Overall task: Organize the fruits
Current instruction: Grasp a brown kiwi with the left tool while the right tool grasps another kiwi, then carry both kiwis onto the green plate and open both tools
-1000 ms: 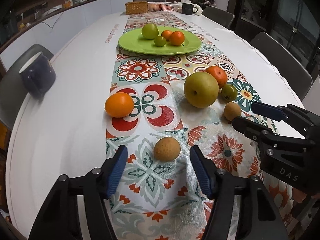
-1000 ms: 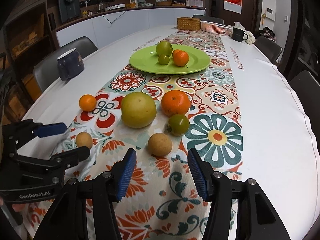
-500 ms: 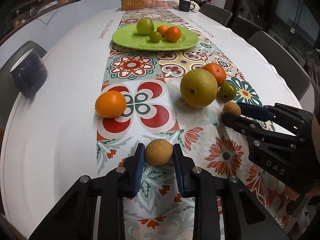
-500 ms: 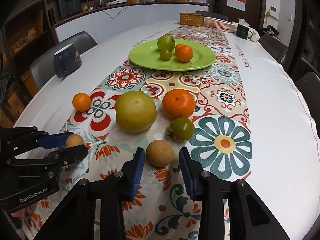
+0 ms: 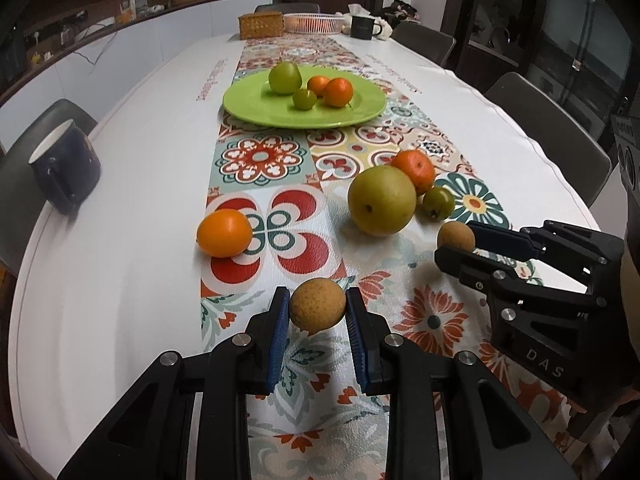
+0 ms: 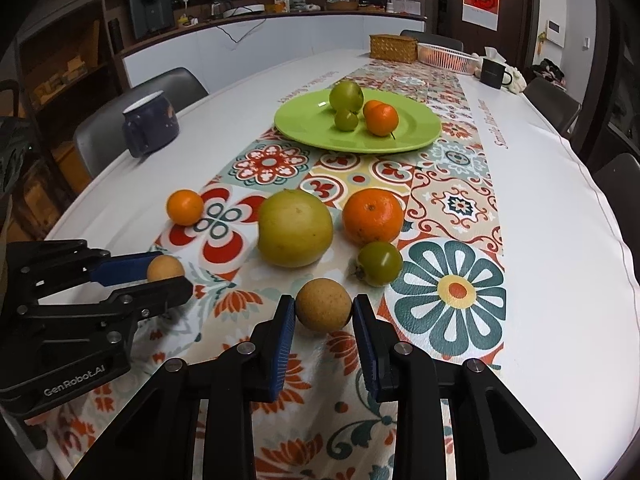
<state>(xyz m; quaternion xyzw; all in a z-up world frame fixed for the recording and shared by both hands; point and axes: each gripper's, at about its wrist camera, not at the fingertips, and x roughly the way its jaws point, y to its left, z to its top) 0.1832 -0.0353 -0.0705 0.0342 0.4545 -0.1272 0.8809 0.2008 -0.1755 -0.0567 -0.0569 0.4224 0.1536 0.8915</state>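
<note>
My left gripper (image 5: 317, 312) is shut on a small brown round fruit (image 5: 317, 309) and holds it just above the patterned runner. My right gripper (image 6: 324, 312) is shut on a second brown fruit (image 6: 324, 308); it also shows in the left wrist view (image 5: 456, 237). The green plate (image 5: 256, 108) farther up the table holds a green pear, a small green fruit and two oranges. On the runner lie a small orange (image 5: 224, 232), a large yellow-green fruit (image 5: 382, 201), an orange (image 5: 414, 165) and a small green tomato (image 5: 438, 201).
A dark blue mug (image 5: 66, 168) stands near the table's left edge. A wicker box (image 5: 261, 25), a white basket (image 5: 314, 23) and a black mug (image 5: 362, 26) stand at the far end. Chairs line both sides.
Both grippers moved forward and closed on their brown fruits. The left fruit is now lifted slightly off the runner.
</note>
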